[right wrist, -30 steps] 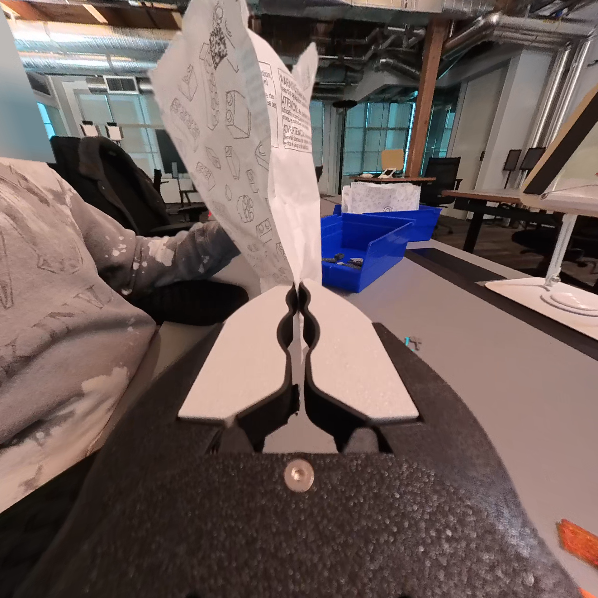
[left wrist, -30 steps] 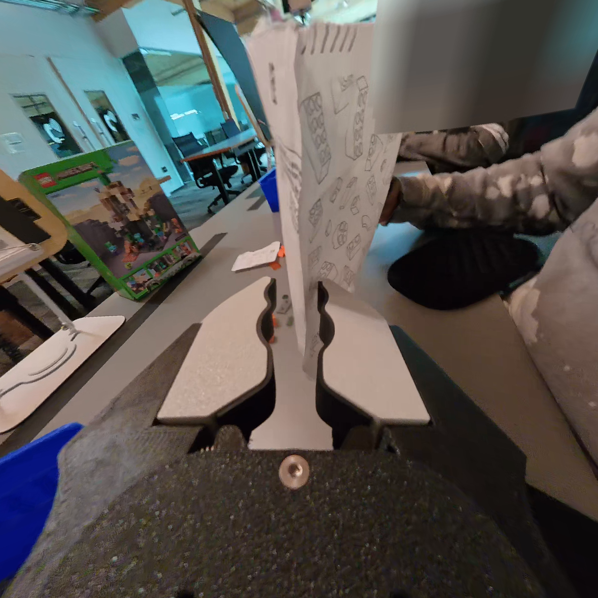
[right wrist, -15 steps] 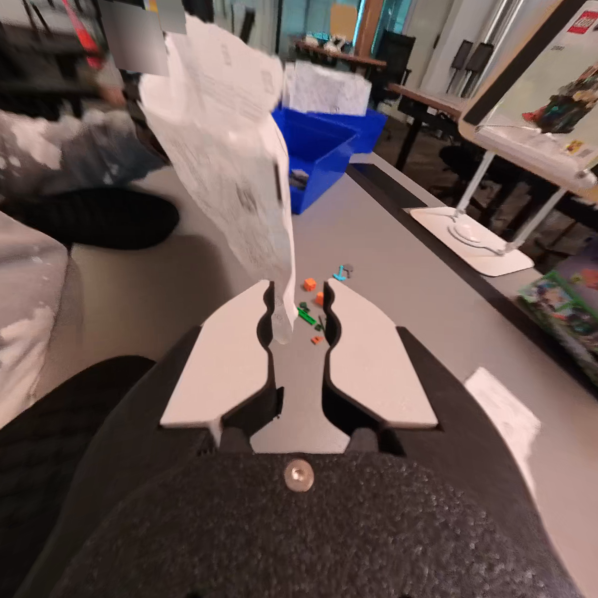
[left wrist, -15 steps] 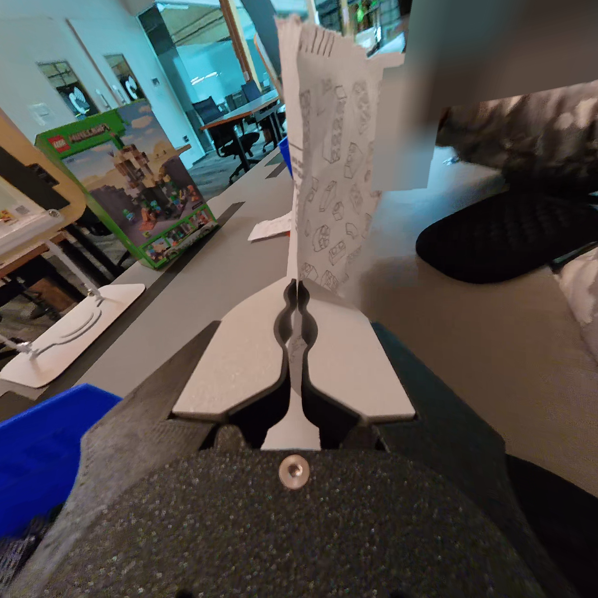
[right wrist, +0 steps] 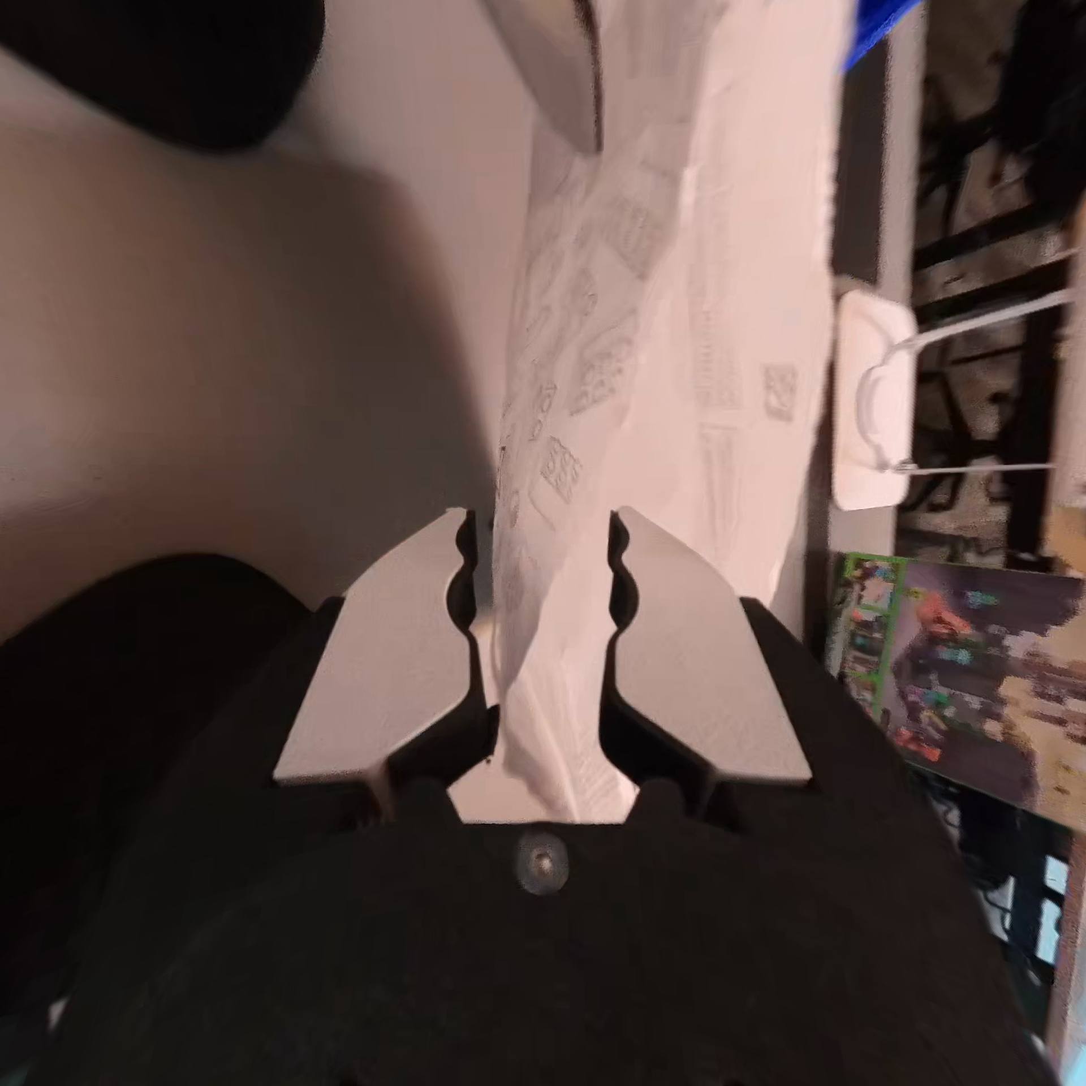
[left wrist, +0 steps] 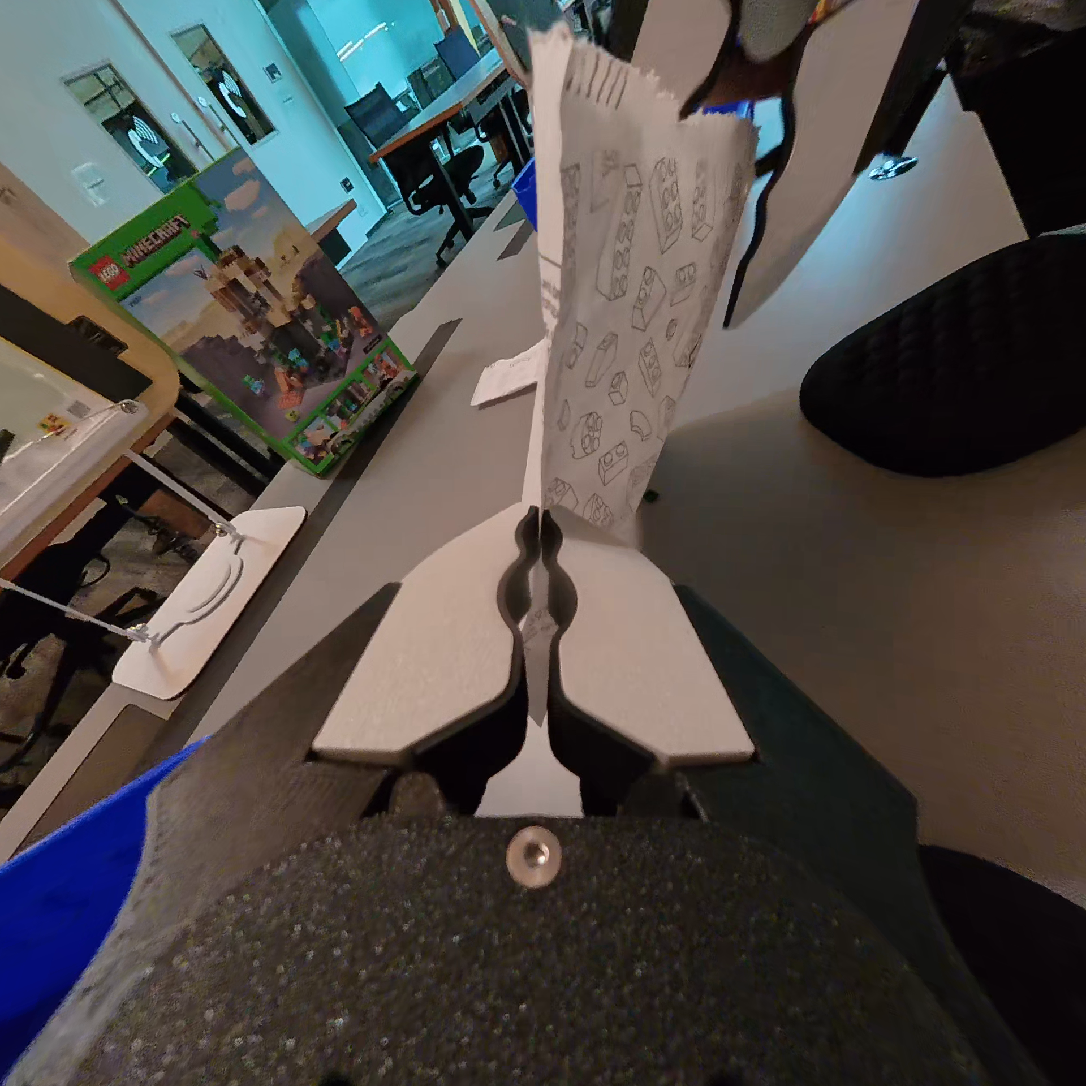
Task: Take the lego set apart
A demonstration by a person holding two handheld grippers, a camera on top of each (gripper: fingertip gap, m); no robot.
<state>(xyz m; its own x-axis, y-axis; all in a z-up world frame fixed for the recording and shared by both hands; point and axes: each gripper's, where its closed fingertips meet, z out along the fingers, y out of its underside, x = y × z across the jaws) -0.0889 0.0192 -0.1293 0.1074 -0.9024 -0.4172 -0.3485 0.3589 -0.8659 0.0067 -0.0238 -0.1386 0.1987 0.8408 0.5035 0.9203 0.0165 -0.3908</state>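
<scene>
A white paper bag (left wrist: 629, 294) printed with brick outlines stands up from my left gripper (left wrist: 539, 520), which is shut on its lower edge. One finger (left wrist: 799, 194) of my right gripper shows by the bag's serrated top. In the blurred, turned right wrist view, my right gripper (right wrist: 538, 517) is open with the bag (right wrist: 646, 352) lying loose between its jaws. A grey finger (right wrist: 558, 70) of the left gripper shows at the bag's far end. No loose bricks show now.
A green lego box (left wrist: 252, 317) stands at the grey table's left edge; it also shows in the right wrist view (right wrist: 964, 664). Also here are a white stand base (left wrist: 211, 593), a blue bin (left wrist: 59, 881), a paper scrap (left wrist: 505, 376) and a black pad (left wrist: 952, 364). Left tips to right tips: about 11 centimeters.
My left gripper has shut on the bag's lower edge. My right gripper has opened and let go, then swung and turned over toward the bag's top end.
</scene>
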